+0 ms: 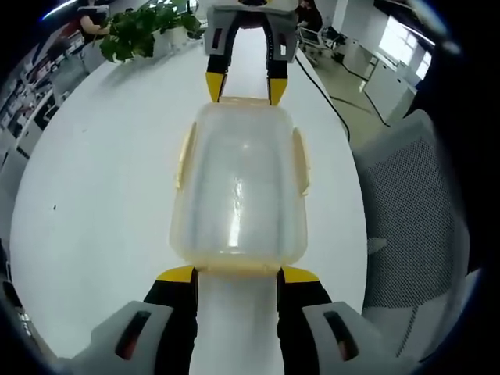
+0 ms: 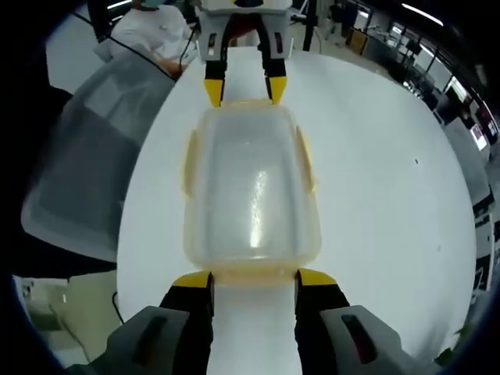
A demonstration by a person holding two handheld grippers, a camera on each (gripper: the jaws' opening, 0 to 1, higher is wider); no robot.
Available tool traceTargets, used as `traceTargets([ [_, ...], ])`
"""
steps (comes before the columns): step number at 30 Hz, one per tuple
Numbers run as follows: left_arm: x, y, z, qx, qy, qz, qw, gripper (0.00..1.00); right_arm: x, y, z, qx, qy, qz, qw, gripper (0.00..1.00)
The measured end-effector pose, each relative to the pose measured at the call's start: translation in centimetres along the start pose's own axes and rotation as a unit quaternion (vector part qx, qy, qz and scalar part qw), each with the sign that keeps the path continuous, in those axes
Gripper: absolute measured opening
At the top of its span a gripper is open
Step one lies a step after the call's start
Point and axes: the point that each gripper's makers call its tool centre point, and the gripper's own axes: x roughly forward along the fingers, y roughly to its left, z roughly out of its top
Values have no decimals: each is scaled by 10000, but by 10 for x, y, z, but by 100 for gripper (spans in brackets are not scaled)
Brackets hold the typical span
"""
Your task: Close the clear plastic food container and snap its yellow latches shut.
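The clear plastic food container (image 1: pixel 238 183) (image 2: pixel 250 183) lies lengthwise on the white table (image 1: pixel 101 180) (image 2: pixel 383 187) with its lid on. Yellow latches (image 1: pixel 184 155) (image 2: pixel 190 160) run along both long sides, and each short end has a yellow strip. My left gripper (image 1: pixel 238 274) stands open at the container's near end, its yellow tips against the corners. At the opposite end my right gripper (image 2: pixel 254 279) is open the same way. Each shows at the top of the other's view: the right gripper (image 1: pixel 244 87), the left gripper (image 2: pixel 244 88).
A green potted plant (image 1: pixel 144 31) stands at the table's far end. A grey mesh chair (image 1: pixel 410 195) (image 2: pixel 86 164) is beside the table's edge near the container. A person in white (image 2: pixel 156 35) sits beyond the table.
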Motion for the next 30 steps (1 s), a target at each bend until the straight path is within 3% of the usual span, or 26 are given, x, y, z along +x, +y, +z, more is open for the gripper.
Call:
traceTargets([
  [6,-2,0,-1,-139,-31,15,9999,39,-2,0,0,29,-181,-89,9998,40],
  [17,-12,2,-5,-555,-219,72,9982,34,-16,-3,-5,552,-417,-19,9976,41],
  [19,-15,-1,-8,-730,-241,69,9970,33,-20,2,-1,1015,-600,50,9930,41],
  [22,-21,-1,-5,-1101,-532,144,9924,33,-28,1,7,1559,-1016,73,9825,41],
  [27,-28,2,-4,-2048,-935,290,9739,33,-29,1,6,2482,-1275,13,9603,41],
  [29,-27,0,-7,-2564,-1017,216,9610,33,-27,1,4,2825,-1309,-19,9503,40],
  [30,-26,-1,-6,-3065,-1135,154,9449,32,-26,1,5,2992,-1406,-32,9438,40],
])
